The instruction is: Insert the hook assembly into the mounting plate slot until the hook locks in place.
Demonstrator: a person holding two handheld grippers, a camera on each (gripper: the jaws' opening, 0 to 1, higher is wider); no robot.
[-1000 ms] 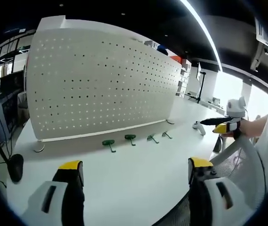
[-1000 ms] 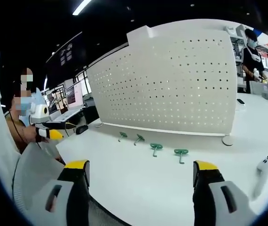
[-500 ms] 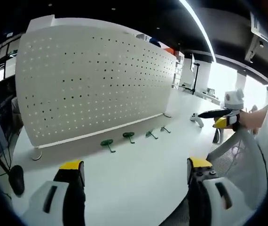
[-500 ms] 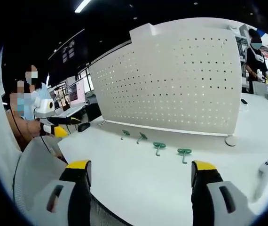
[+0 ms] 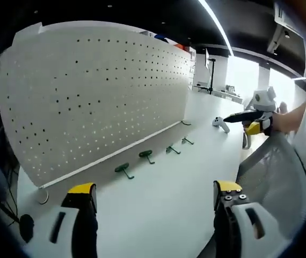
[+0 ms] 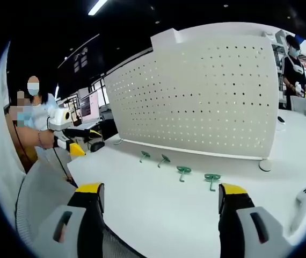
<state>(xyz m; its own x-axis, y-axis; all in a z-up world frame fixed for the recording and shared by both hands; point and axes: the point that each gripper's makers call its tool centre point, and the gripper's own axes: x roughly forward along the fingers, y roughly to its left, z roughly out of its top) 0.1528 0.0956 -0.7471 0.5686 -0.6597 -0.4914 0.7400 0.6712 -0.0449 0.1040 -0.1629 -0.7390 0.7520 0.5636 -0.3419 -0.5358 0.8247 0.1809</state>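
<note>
White counter (image 5: 158, 199) carries an upright pegboard (image 5: 94, 97); four green hooks (image 5: 123, 170) lie in a row at its foot. We hold our left claw (image 5: 153, 200) and right claw (image 6: 160, 200) wide and empty above the counter's near edge.

A white controller (image 6: 301, 200) lies on the white table (image 6: 158, 204) at the right. A masked person (image 6: 294, 59) stands far right behind it.
</note>
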